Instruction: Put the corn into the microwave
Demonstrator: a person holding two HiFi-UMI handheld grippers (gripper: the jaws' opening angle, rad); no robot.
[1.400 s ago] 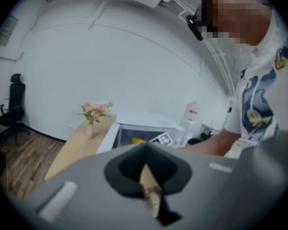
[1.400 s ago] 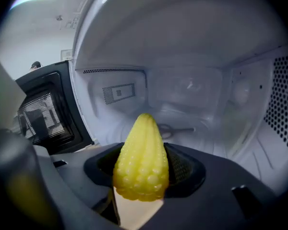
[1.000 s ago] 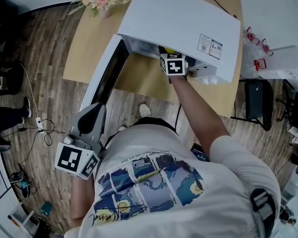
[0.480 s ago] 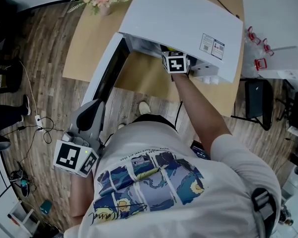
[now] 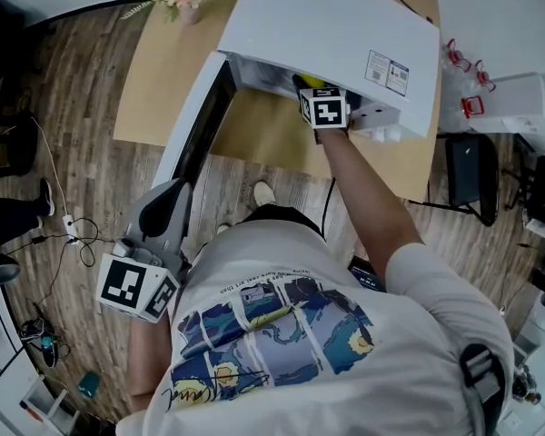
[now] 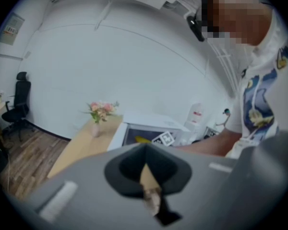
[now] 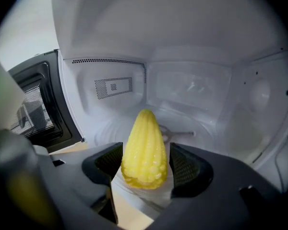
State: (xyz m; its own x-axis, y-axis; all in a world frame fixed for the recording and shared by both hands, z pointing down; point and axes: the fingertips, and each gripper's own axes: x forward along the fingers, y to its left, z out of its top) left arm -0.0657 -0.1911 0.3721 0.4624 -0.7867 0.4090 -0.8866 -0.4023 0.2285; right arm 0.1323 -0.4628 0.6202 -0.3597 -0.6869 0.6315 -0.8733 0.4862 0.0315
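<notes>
Right claw (image 7: 145, 169) is poked through the front of the microwave (image 7: 192, 90), door (image 5: 195, 125) swung wide so there's room. Its jaws have just been opening and now stand wide. The corn (image 7: 144, 150) sits between them, tip aimed at the back wall, and a sliver of gap shows at the right pad, so I reckon it's let go and resting on the oven floor. Left claw (image 6: 146, 176) hangs low by my side, pinched together on nothing, well clear of the surface (image 5: 163, 71). Next I'd back out straight to avoid nudging it.
</notes>
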